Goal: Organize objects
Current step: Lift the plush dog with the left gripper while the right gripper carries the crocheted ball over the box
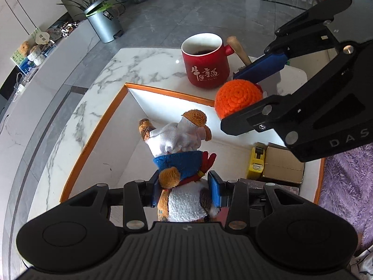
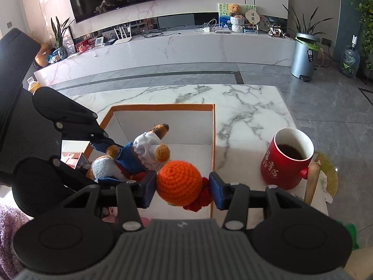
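Note:
My left gripper (image 1: pixel 185 191) is shut on a plush toy bear (image 1: pixel 184 154) in a white and blue outfit, held above the open white box with an orange rim (image 1: pixel 98 126). In the right wrist view the same bear (image 2: pixel 139 154) hangs over the box (image 2: pixel 213 126) with the left gripper (image 2: pixel 105 161) on it. My right gripper (image 2: pixel 183 190) is shut on an orange crocheted ball (image 2: pixel 178 182) with a red crocheted part below, over the box's right side. The left wrist view shows that ball (image 1: pixel 237 98) between the right gripper's (image 1: pixel 251 93) fingers.
A red mug (image 2: pixel 288 161) of dark liquid with a wooden handle stands on the marble table (image 2: pixel 244 112) right of the box. Inside the box lie a yellow item (image 1: pixel 256 163) and a tan carton (image 1: pixel 283 165). A purple fuzzy cloth (image 1: pixel 347 186) lies beside the box.

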{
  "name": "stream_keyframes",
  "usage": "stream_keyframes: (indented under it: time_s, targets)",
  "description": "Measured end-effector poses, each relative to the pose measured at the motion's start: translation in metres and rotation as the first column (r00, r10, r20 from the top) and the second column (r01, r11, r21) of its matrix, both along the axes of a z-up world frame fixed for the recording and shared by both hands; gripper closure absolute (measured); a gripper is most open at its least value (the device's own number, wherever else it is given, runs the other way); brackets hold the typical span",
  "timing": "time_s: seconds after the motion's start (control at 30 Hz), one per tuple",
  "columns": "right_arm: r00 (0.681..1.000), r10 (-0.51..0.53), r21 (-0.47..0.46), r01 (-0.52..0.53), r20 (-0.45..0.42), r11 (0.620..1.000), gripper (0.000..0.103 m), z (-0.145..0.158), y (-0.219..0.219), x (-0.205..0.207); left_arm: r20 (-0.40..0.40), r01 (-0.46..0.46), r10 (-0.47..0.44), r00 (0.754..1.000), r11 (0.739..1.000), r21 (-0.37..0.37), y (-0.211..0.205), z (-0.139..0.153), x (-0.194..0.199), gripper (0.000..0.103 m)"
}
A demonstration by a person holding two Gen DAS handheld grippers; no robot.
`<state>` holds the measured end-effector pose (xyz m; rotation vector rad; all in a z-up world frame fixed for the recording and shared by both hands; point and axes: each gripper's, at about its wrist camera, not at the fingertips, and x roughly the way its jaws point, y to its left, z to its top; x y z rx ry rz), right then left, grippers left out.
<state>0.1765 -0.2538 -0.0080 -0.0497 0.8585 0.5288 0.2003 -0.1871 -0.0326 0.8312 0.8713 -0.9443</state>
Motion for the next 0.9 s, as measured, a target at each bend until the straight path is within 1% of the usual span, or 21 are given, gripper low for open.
stream_keyframes:
  time_s: [0.17,0.27,0.37,0.47,0.57,0.7,0.77,0.83,0.9]
  targets:
    - [1.000,0.004,-0.019,-0.004,-0.011,1.000,0.052,-0.007,-0.004,0.013,-0.048,0.058,-0.056,0.997,0.997,0.049,-0.012,-0.022,0.009,0.056]
    - [1.000,0.000,-0.031,0.000,-0.011,1.000,0.052,-0.007,-0.005,0.021,-0.086,0.077,-0.072,0.994,0.996,0.055,-0.017,-0.034,0.016,0.056]
    - [1.000,-0.002,-0.043,0.002,0.001,0.999,0.052,-0.006,-0.006,0.025,-0.105,0.102,-0.095,0.990,0.993,0.062,-0.024,-0.044,0.021,0.056]
    - [1.000,0.014,-0.040,-0.015,-0.014,0.999,0.052,-0.009,-0.005,0.028,-0.163,0.162,-0.150,0.975,0.985,0.065,-0.029,-0.054,0.024,0.056]
    - [0.999,0.020,-0.044,-0.021,-0.028,0.999,0.052,-0.014,-0.003,0.029,-0.174,0.213,-0.196,0.965,0.974,0.084,-0.034,-0.064,0.025,0.056]
    - [0.999,0.022,-0.043,-0.023,-0.026,0.999,0.052,-0.016,-0.001,0.029,-0.218,0.236,-0.219,0.951,0.970,0.052,-0.038,-0.069,0.032,0.056]
    - [0.999,0.024,-0.049,-0.025,-0.023,0.998,0.052,-0.017,0.000,0.029,-0.231,0.229,-0.212,0.950,0.972,0.046,-0.041,-0.072,0.033,0.055]
    - [0.999,0.024,-0.050,-0.025,-0.022,0.998,0.052,-0.017,0.000,0.029,-0.240,0.218,-0.204,0.949,0.975,0.034,-0.042,-0.076,0.035,0.051]
    - [0.999,0.024,-0.051,-0.025,-0.021,0.998,0.052,-0.017,0.000,0.028,-0.257,0.192,-0.184,0.949,0.981,0.005,-0.042,-0.079,0.038,0.053]
